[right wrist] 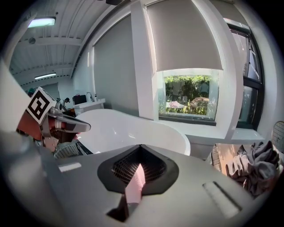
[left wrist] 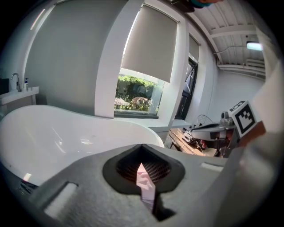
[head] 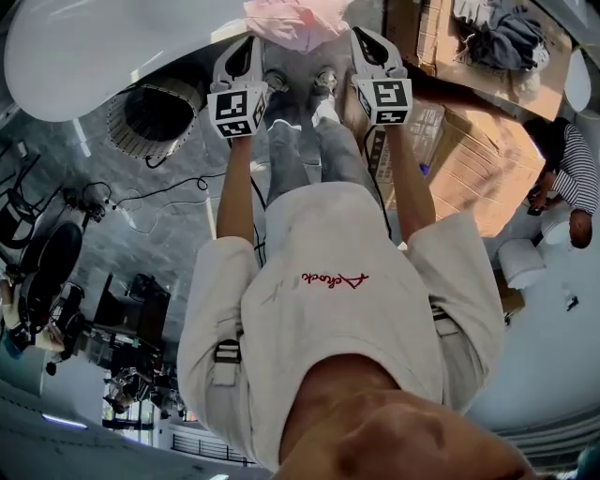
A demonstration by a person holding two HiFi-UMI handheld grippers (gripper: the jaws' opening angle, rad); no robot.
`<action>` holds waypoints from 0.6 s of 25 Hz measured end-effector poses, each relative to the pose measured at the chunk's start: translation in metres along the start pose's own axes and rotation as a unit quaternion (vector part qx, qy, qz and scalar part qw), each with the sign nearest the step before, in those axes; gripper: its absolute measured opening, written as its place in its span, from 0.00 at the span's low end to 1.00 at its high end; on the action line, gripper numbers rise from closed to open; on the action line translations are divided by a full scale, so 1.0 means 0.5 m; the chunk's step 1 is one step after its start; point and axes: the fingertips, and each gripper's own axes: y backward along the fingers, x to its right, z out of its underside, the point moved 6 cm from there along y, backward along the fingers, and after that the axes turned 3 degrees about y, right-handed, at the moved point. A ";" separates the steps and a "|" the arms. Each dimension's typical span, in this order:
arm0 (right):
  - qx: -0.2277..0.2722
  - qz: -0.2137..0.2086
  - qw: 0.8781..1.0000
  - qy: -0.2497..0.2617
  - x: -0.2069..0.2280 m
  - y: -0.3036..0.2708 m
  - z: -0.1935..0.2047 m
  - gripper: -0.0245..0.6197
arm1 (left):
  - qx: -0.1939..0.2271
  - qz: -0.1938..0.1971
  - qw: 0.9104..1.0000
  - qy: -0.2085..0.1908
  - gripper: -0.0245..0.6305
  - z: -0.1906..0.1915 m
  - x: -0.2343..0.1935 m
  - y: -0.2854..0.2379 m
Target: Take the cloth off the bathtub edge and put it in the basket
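Both jaws are clamped tight. The left hand-held gripper (head: 247,42) and the right hand-held gripper (head: 366,39) each pinch a fold of the pink cloth (head: 295,23), which hangs bunched between them beside the bathtub (head: 84,47). The basket (head: 117,122) sits off to the left, nearer the left hand, so the carry likely swings that way.
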 end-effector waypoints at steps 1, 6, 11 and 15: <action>-0.004 -0.001 1.000 0.000 0.000 -0.006 0.011 0.05 | -0.003 -0.001 1.000 0.003 0.04 0.012 -0.003 -0.005; -0.020 -0.005 1.000 -0.005 0.000 -0.023 0.066 0.05 | -0.016 -0.002 1.000 0.018 0.04 0.068 -0.008 -0.027; -0.040 -0.010 0.999 -0.009 0.000 -0.043 0.114 0.05 | -0.023 -0.003 0.999 0.028 0.04 0.106 -0.008 -0.051; -0.055 -0.014 0.998 -0.011 -0.001 -0.069 0.140 0.05 | -0.032 0.000 0.999 0.028 0.04 0.125 -0.012 -0.080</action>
